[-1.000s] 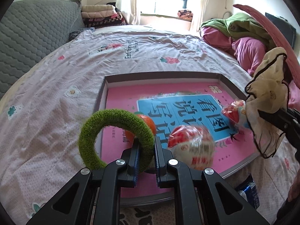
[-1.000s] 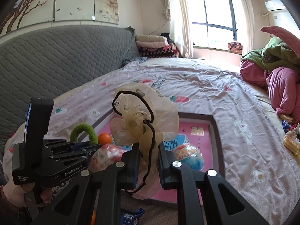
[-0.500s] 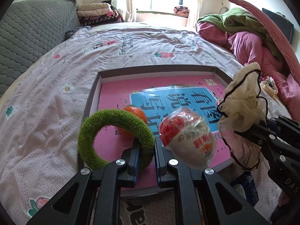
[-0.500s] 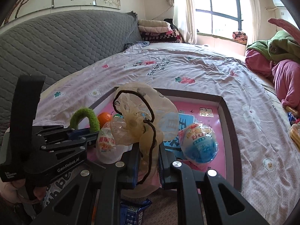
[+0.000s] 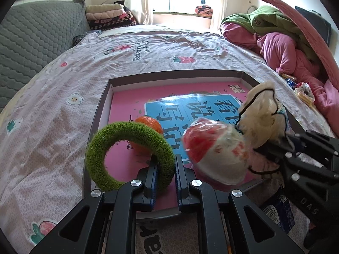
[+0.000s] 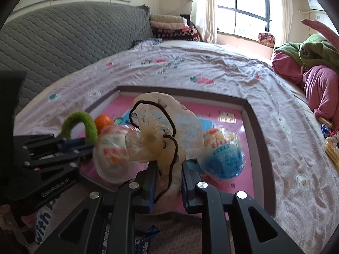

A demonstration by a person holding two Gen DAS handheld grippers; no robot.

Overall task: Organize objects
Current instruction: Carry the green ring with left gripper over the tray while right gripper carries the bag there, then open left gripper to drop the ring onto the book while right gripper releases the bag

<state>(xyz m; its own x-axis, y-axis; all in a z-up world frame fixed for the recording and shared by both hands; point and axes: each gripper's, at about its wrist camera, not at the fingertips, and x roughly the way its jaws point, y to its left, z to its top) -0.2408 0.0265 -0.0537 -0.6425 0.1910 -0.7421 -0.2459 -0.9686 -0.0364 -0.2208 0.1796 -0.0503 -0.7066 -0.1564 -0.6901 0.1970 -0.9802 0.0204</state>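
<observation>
Lowered cream gauzy pouch (image 6: 161, 131), black-corded, crumpled.

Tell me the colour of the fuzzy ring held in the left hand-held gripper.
Green, a fuzzy moss-like ring; the left wrist view shows it best.

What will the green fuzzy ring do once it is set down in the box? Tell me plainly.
The green fuzzy ring keeps its round shape while the left tongs pinch it, so it is probably fairly stiff. Its pile looks grippy, so it should not slip easily. Released on edge, it could roll or flop flat inside the box.
</observation>
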